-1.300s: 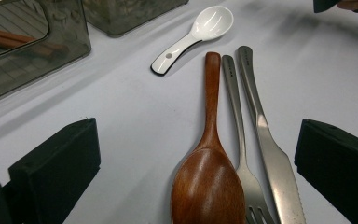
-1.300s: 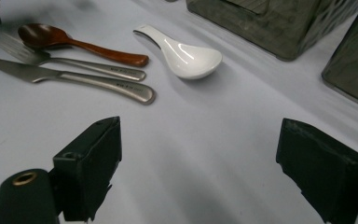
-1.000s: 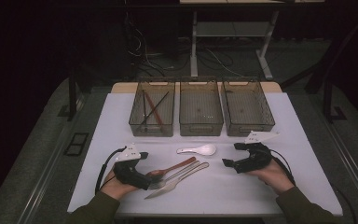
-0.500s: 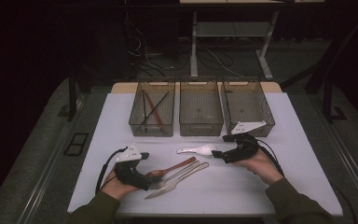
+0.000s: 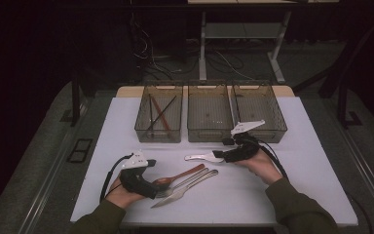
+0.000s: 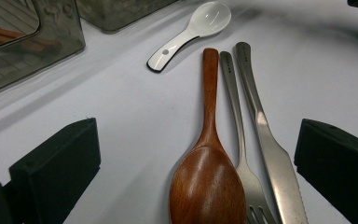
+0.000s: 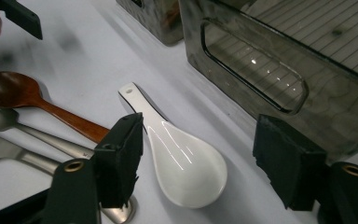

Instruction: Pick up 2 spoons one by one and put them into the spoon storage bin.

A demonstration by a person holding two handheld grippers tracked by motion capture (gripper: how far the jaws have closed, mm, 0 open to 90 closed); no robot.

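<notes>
A white ceramic spoon (image 5: pixel 200 157) (image 6: pixel 191 30) lies in the middle of the white table. My right gripper (image 5: pixel 222 155) (image 7: pixel 200 158) is low over it. Its jaws have just been closing and straddle the spoon's bowl (image 7: pixel 186 163) without pressing on it; the right pad stands clear of it. My left gripper (image 5: pixel 156 189) (image 6: pixel 196 172) rests open at the front left. Between its jaws lie a wooden spoon (image 5: pixel 182 174) (image 6: pixel 207 158), a steel fork (image 5: pixel 187 181) (image 6: pixel 235 130) and a steel knife (image 5: pixel 187 191) (image 6: pixel 265 130), side by side.
Three smoky see-through bins stand in a row at the back. The left bin (image 5: pixel 158 134) holds chopsticks (image 5: pixel 160 114). The middle bin (image 5: pixel 209 135) and the right bin (image 5: pixel 272 131) (image 7: pixel 279 60) sit just behind my right gripper. Bare tabletop (image 5: pixel 316 170) extends to the right.
My right hand has moved left from the table's right side to the white spoon, and its jaws have narrowed around the bowl. The left hand and the cutlery have stayed put.
</notes>
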